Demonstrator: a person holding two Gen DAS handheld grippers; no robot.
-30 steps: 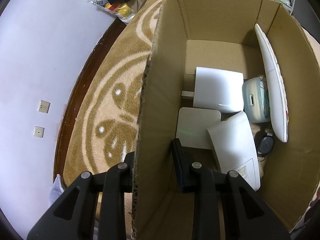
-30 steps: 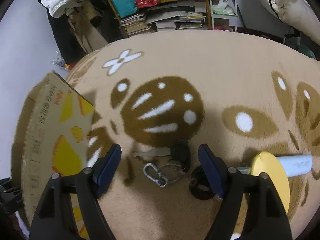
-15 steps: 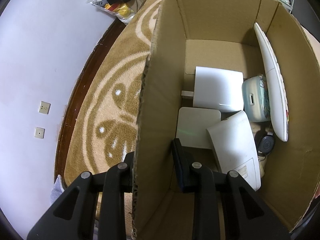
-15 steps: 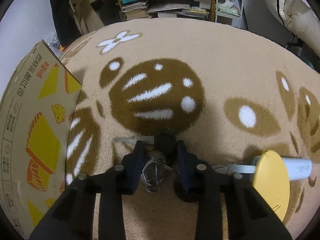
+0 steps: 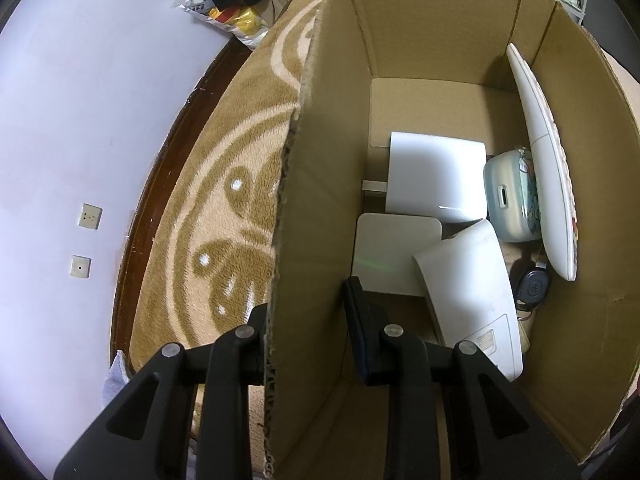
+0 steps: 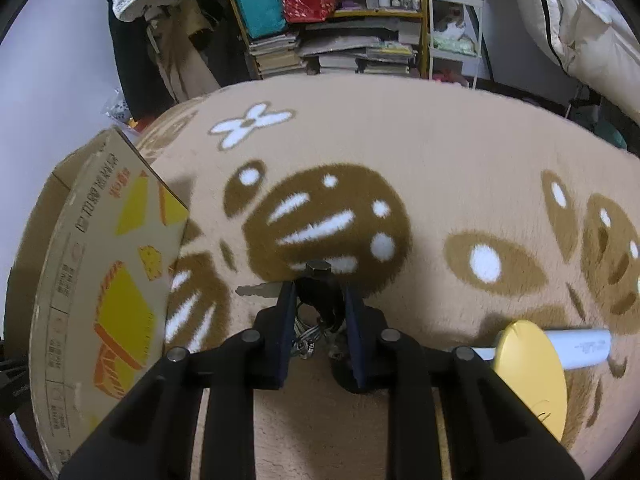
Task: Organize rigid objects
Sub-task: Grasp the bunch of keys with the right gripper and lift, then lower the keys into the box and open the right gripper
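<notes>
The rug (image 6: 440, 152) is tan with brown blotches and white marks. The cardboard box (image 6: 100, 280) bears yellow-and-orange prints.

Corrugated cardboard box (image 5: 320, 208) matt; rug (image 6: 440, 152) fuzzy pile; key (image 6: 256, 290) bare metal; tools matt black plastic.

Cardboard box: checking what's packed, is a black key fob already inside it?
Yes, a black key fob lies on the cardboard box floor.
</notes>
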